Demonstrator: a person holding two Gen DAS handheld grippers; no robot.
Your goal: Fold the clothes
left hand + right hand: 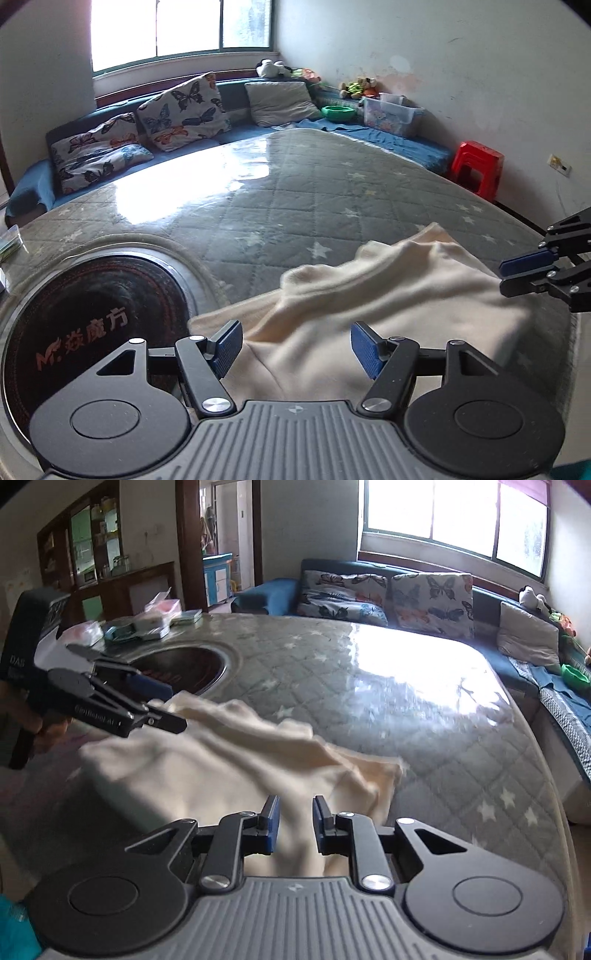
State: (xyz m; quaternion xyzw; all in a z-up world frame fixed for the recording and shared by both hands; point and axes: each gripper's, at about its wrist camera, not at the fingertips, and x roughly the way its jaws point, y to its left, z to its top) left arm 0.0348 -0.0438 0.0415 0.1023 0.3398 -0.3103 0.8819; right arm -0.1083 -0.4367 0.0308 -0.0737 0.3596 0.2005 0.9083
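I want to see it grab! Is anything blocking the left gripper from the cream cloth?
Nothing visible. The left gripper hangs open right over the soft cream cloth on the grey star-quilted table, with no object between them.

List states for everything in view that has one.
Garment: rumpled, lying on table.
Left tool: open, empty, over garment's near edge.
Right tool: nearly closed, cloth in the gap; grip unclear.
Hob: dark, apparently off.
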